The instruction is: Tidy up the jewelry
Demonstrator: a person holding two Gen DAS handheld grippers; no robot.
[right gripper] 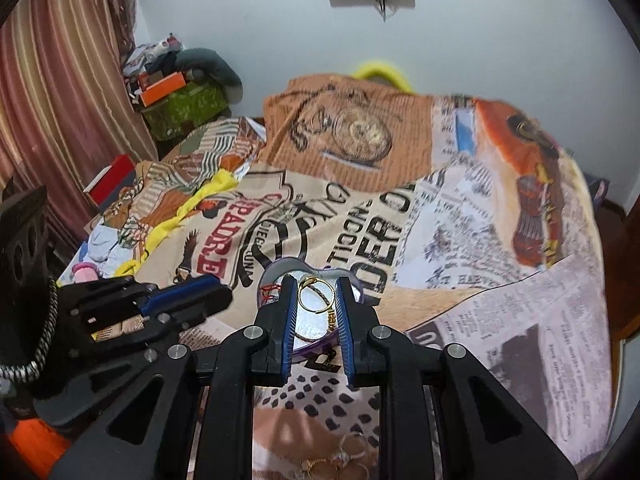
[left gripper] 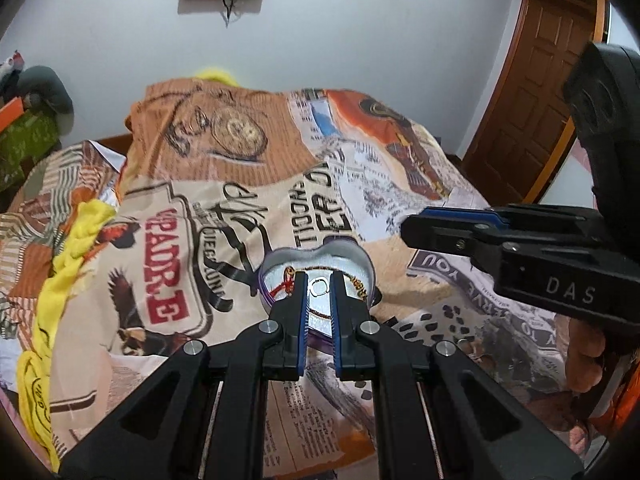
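Note:
A heart-shaped silver tin [left gripper: 362, 268] lies open on the printed bedspread; it also shows in the right wrist view [right gripper: 280, 270]. Inside are a braided bracelet [left gripper: 356, 280] and a red thread piece [left gripper: 282, 286]. My left gripper [left gripper: 319, 284] holds a small silver ring [left gripper: 319, 285] between its fingertips over the tin. My right gripper [right gripper: 316, 294] holds a gold ring [right gripper: 316, 294] between its fingers above the tin. The right gripper also shows in the left wrist view [left gripper: 416, 228], shut-looking from the side. Several loose gold rings [right gripper: 340, 462] lie on the bedspread below my right gripper.
A yellow cloth [left gripper: 64, 264] lies at the left of the bed. A wooden door [left gripper: 536, 92] stands at the right. Boxes and clutter [right gripper: 176, 96] sit by the striped curtain [right gripper: 60, 100]. A red box [right gripper: 112, 178] lies on the bed's left edge.

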